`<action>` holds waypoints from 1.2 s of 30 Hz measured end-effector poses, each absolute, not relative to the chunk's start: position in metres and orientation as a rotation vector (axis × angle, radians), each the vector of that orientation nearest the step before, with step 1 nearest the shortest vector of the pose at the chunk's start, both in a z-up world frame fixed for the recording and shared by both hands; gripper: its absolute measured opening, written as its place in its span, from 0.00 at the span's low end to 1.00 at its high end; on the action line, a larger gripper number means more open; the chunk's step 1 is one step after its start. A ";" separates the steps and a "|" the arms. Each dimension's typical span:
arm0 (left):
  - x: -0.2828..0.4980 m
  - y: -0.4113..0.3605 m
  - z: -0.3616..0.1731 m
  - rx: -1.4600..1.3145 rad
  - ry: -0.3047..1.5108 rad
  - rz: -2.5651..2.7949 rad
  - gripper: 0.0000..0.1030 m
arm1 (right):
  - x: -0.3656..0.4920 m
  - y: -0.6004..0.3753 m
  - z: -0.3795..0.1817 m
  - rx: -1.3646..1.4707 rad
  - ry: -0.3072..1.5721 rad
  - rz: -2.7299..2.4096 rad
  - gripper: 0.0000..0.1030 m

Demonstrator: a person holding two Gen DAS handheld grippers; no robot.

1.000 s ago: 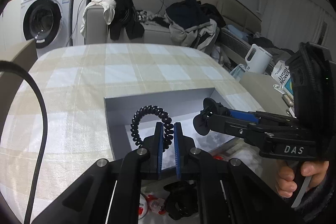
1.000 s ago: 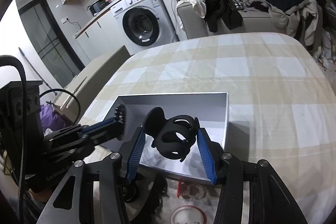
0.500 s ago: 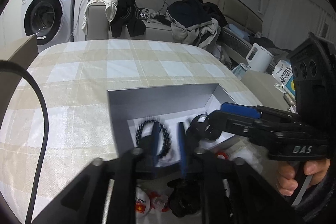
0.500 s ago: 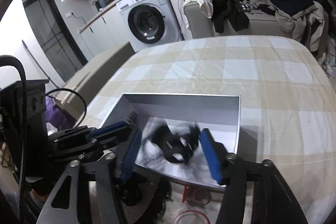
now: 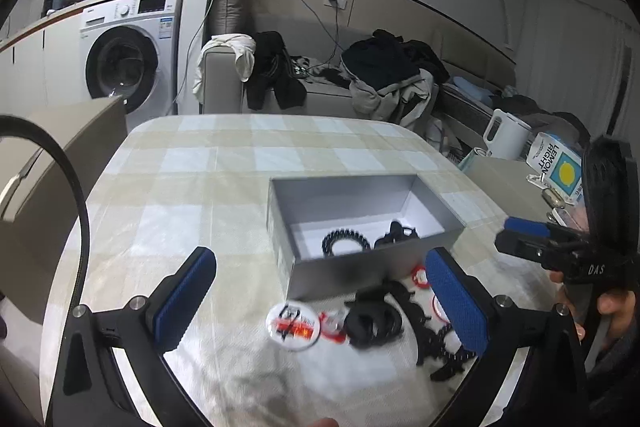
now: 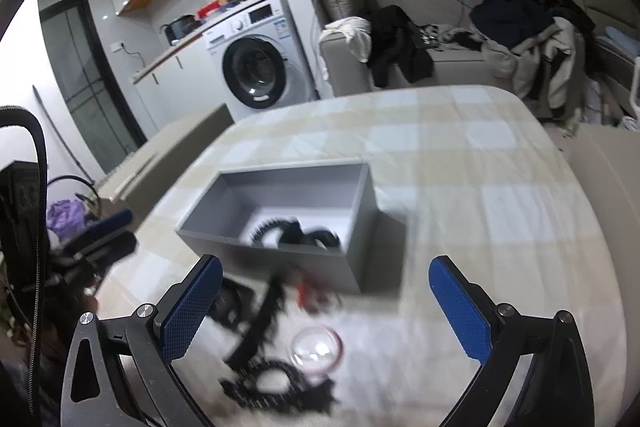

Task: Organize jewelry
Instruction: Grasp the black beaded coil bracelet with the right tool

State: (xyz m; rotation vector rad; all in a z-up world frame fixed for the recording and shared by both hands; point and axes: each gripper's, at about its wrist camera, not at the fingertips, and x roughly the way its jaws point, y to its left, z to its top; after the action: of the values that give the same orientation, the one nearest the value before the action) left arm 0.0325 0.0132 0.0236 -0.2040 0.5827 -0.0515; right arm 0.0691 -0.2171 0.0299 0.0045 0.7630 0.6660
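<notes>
Left wrist view: the left gripper (image 5: 320, 301) has its jaws spread wide with nothing between them, having just been opening; its blue pads (image 5: 182, 301) frame the lower part of the picture. Ahead sits an open grey box (image 5: 432, 205) on a surface covered by a beige and white checked cloth (image 5: 192, 187). Inside the box, on its white floor, lie a black beaded bracelet (image 5: 345, 242) and, just to its right, a black hair clip (image 5: 396, 233). In front of the box's near wall, on the cloth, lie a round white badge with red and black print (image 5: 293, 321), a black coiled hair tie (image 5: 374, 323) and a dark chain-like piece (image 5: 438, 353), all blurred. At the right edge the right gripper (image 5: 524, 237) shows from the side, held in a person's hand (image 5: 612, 307). Beyond the surface stand a washing machine (image 5: 128, 47) and a sofa piled with clothes (image 5: 384, 75).

Right wrist view: the right gripper (image 6: 326, 301) also has its jaws wide apart and empty, having just been opening. The grey box (image 6: 360, 195) lies ahead, with the bracelet (image 6: 266, 227) and hair clip (image 6: 316, 237) inside near its front wall. Nearer, on the cloth (image 6: 480, 187), blurred, lie a black chain (image 6: 280, 391) and a clear round badge (image 6: 316, 349). The left gripper (image 6: 108, 231) shows at the left edge
</notes>
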 end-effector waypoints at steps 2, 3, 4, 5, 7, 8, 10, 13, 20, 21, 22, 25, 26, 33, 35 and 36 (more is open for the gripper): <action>0.031 0.014 0.014 -0.223 0.601 -0.071 0.99 | 0.063 -0.221 0.022 0.001 0.786 0.660 1.00; 0.031 0.014 0.012 -0.225 0.610 -0.074 0.99 | 0.061 -0.222 0.018 -0.001 0.802 0.654 1.00; 0.032 0.013 0.009 -0.226 0.623 -0.070 0.99 | 0.059 -0.223 0.015 -0.002 0.822 0.649 1.00; 0.033 0.012 0.006 -0.223 0.636 -0.064 0.99 | 0.056 -0.224 0.011 0.004 0.844 0.651 1.00; 0.032 0.009 0.003 -0.218 0.646 -0.062 0.99 | 0.050 -0.226 0.006 0.017 0.876 0.671 1.00; 0.031 0.008 0.003 -0.214 0.653 -0.065 0.99 | 0.047 -0.228 0.004 0.019 0.891 0.683 0.96; 0.026 0.006 0.002 -0.204 0.657 -0.068 0.99 | 0.042 -0.228 0.000 0.021 0.913 0.709 0.89; 0.020 0.001 0.000 -0.186 0.660 -0.078 0.99 | 0.033 -0.225 -0.005 0.025 0.942 0.760 0.77; 0.016 -0.009 -0.002 -0.128 0.664 -0.082 0.99 | 0.022 -0.215 -0.007 0.025 0.981 0.825 0.52; 0.016 -0.010 -0.002 -0.126 0.664 -0.085 0.99 | 0.021 -0.215 -0.008 0.034 0.988 0.830 0.50; 0.015 -0.009 -0.003 -0.127 0.664 -0.086 0.99 | 0.021 -0.216 -0.010 0.041 0.996 0.832 0.47; 0.015 -0.009 -0.004 -0.133 0.668 -0.089 0.99 | 0.021 -0.215 -0.014 0.061 1.014 0.816 0.39; 0.016 -0.008 -0.004 -0.135 0.669 -0.090 0.99 | 0.021 -0.215 -0.014 0.066 1.016 0.810 0.38; 0.014 -0.009 -0.001 -0.153 0.664 -0.098 0.99 | 0.023 -0.212 -0.012 0.069 1.047 0.711 0.25; 0.013 -0.009 0.000 -0.145 0.660 -0.093 0.99 | 0.024 -0.210 -0.011 0.061 1.059 0.677 0.19; 0.013 -0.009 0.000 -0.140 0.656 -0.089 0.99 | 0.025 -0.209 -0.011 0.057 1.062 0.665 0.16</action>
State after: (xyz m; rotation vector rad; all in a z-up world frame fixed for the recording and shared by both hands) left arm 0.0126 -0.0085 0.0000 -0.1398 0.6561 -0.0893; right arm 0.0247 -0.2086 -0.0112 0.0570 1.0622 0.6646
